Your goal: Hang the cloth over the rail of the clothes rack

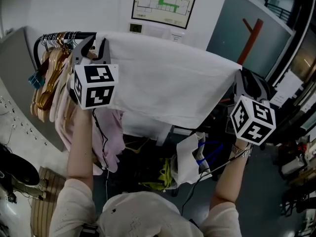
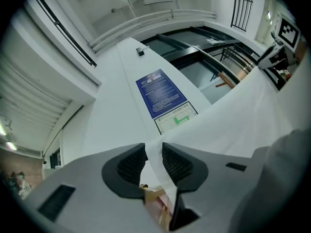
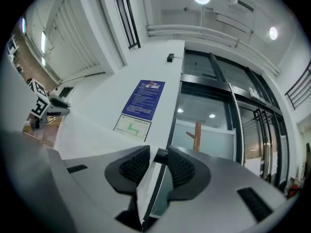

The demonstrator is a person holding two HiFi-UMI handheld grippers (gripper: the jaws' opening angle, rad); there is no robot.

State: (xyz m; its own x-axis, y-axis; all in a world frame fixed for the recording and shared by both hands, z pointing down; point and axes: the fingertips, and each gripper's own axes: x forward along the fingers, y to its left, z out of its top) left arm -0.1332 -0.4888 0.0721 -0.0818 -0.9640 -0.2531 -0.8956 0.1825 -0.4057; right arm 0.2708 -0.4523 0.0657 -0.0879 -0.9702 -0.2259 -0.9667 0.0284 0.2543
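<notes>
Cloth: plain white, no print.

Left gripper and right gripper: light grey bodies, black ribbed pads. On each marker cube: black square patterns on white faces.

Rail: black.

Hangers: golden-brown wood tone. Clip beside them: teal.

Garments on the hangers: pale pink, unpatterned.

Wall notice: deep blue with white lettering. Plan below it: white with green marks.

Post behind the glass: orange-red.

Sleeves: cream.
</notes>
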